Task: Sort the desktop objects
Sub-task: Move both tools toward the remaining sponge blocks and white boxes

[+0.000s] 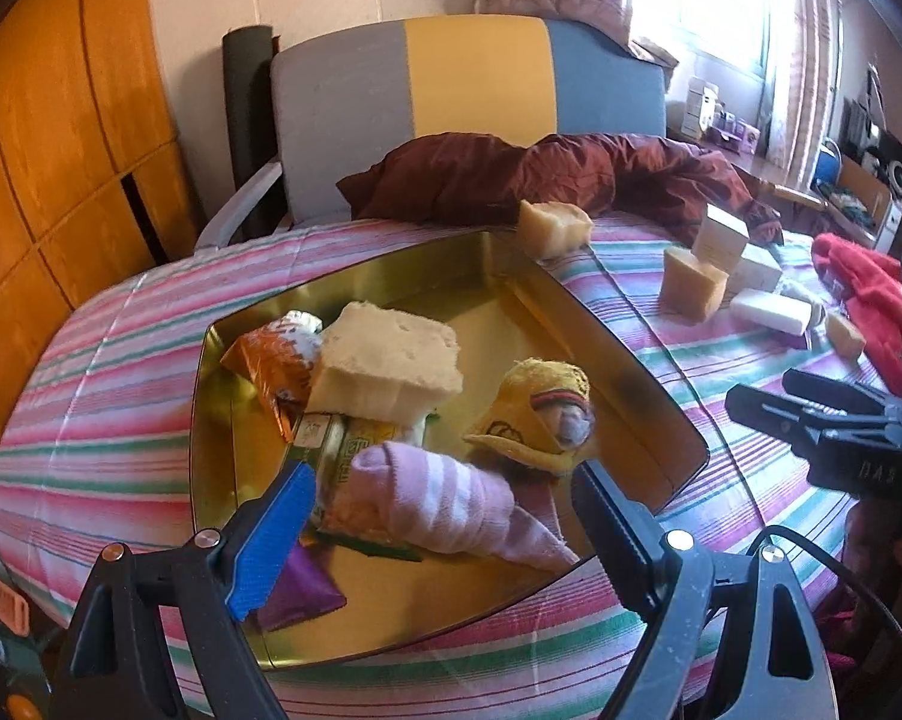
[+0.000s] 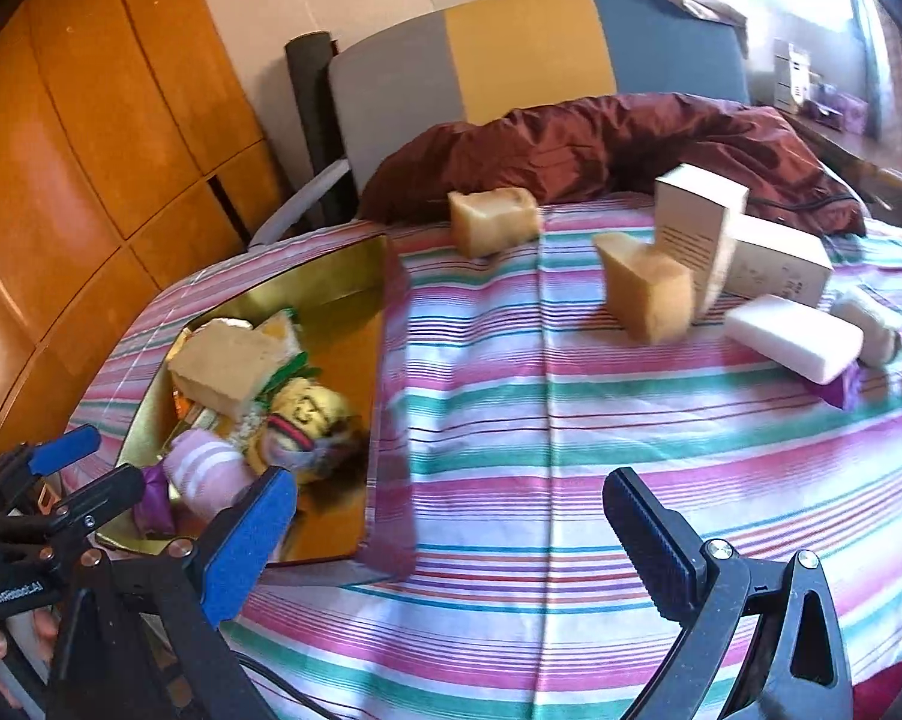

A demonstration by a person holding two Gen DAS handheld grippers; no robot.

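Lying at the left of the striped bed [image 2: 511, 420], a gold tin tray [image 1: 511, 258] holds a foil snack packet [image 1: 270, 369], a pale sponge block [image 1: 390, 366], a rolled pink striped sock [image 1: 451, 498], a purple pouch [image 1: 297, 591] and a yellow sock bundle [image 1: 535, 420]. The left claw [image 1: 444, 534] hangs over the tray's near edge, spread wide and empty. Further right, the right claw [image 2: 451, 546] hovers above bare cover, also spread with nothing between its fingers. Beyond it, outside the tray, lie two tan sponge chunks [image 2: 646, 291], two white cartons [image 2: 694, 228] and a white soap bar [image 2: 793, 339].
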